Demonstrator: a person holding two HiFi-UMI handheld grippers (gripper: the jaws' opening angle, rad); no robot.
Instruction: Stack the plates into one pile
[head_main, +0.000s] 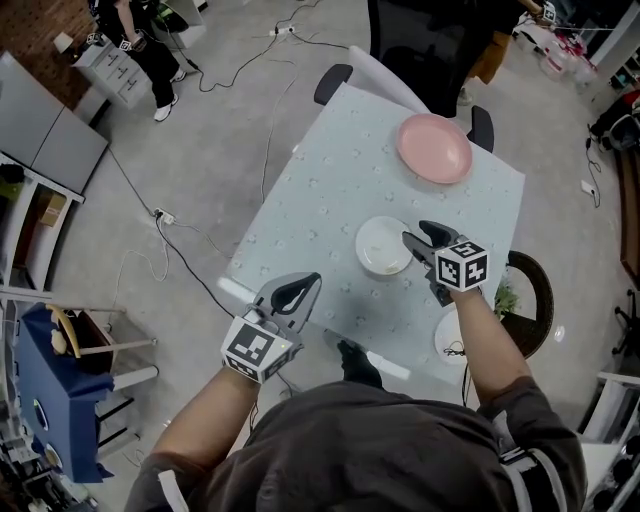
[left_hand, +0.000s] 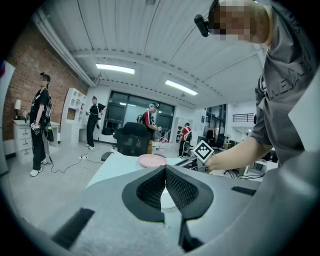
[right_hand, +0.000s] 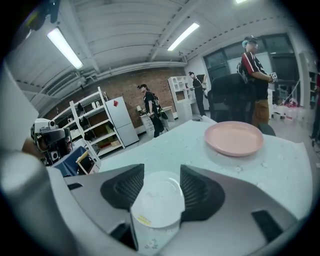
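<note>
White plate (head_main: 384, 245), likely light, stiff, brittle, is lying below wide fingers of right gripper (head_main: 420, 237), rim offering hold; left gripper (head_main: 308, 285) fingers closed.

The pink plate (head_main: 434, 148) and white plate (head_main: 384, 246) look smooth and faintly glossy, the table (head_main: 330, 170) has a matt, finely printed covering, and the left gripper (head_main: 308, 283) and right gripper (head_main: 415, 233) are matt grey plastic with dark ribbed pads (right_hand: 120, 187).

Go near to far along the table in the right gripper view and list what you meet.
white plate → pink plate → black chair past the table's far edge.
</note>
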